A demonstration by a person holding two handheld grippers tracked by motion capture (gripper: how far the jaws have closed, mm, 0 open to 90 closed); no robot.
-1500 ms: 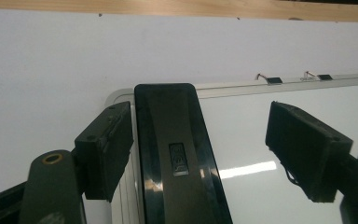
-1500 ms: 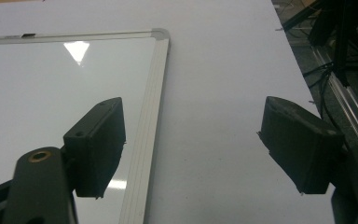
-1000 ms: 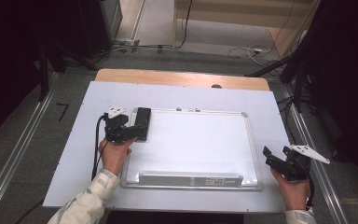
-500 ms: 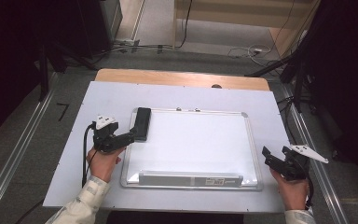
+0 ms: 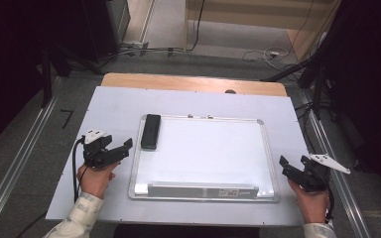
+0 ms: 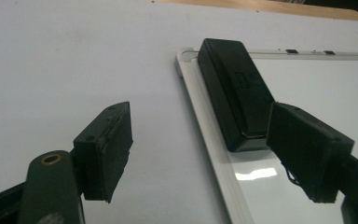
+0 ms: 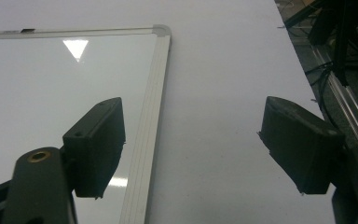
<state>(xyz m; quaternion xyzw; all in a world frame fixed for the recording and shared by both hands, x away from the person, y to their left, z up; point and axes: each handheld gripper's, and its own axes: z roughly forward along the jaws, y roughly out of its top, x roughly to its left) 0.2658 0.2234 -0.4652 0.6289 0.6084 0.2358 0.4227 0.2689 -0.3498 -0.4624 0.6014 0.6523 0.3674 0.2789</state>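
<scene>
eraser just ahead of my left hand-held gripper [image 5: 120,148]
black whiteboard eraser [image 5: 151,131] lies lengthwise along the whiteboard's [image 5: 268,148] left edge; left hand-held gripper nearer, jaws wide open, empty; right hand-held gripper [image 5: 290,166] open, empty

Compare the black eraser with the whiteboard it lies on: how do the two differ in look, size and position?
The eraser is black and matte; the whiteboard is white and glossy with a silver frame. The eraser is a small narrow block; the whiteboard is a broad flat panel. The eraser sits along the whiteboard's left edge; the whiteboard lies centred on the table. Both are rectangular and lie flat.
</scene>
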